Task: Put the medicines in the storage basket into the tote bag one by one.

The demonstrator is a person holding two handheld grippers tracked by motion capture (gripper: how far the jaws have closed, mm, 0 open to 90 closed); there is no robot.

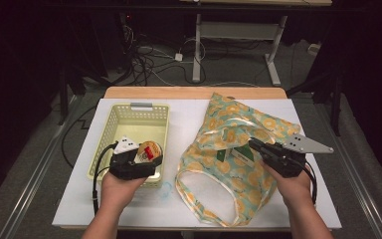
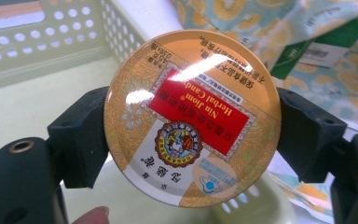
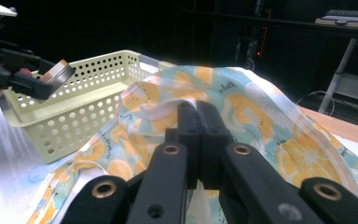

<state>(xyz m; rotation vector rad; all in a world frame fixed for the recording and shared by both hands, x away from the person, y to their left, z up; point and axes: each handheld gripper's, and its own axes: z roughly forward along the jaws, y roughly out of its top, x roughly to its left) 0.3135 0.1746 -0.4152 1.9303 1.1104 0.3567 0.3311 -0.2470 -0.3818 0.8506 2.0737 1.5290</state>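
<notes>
The left gripper [image 1: 146, 158] clamps a round candy tin [image 2: 192, 116] between its fingers, above the yellow basket [image 1: 110, 124]. The right gripper's [image 3: 196, 109] fingers are pinched shut on the fabric bag's [image 1: 229, 124] rim on the tabletop [image 1: 179, 114].

High view looks fwd and down on whole table [image 1: 129, 209]. Gripper views sit v. close, along own jaws; all three share the yellow basket [image 1: 110, 130] and fruit-print bag [image 1: 229, 124].
</notes>
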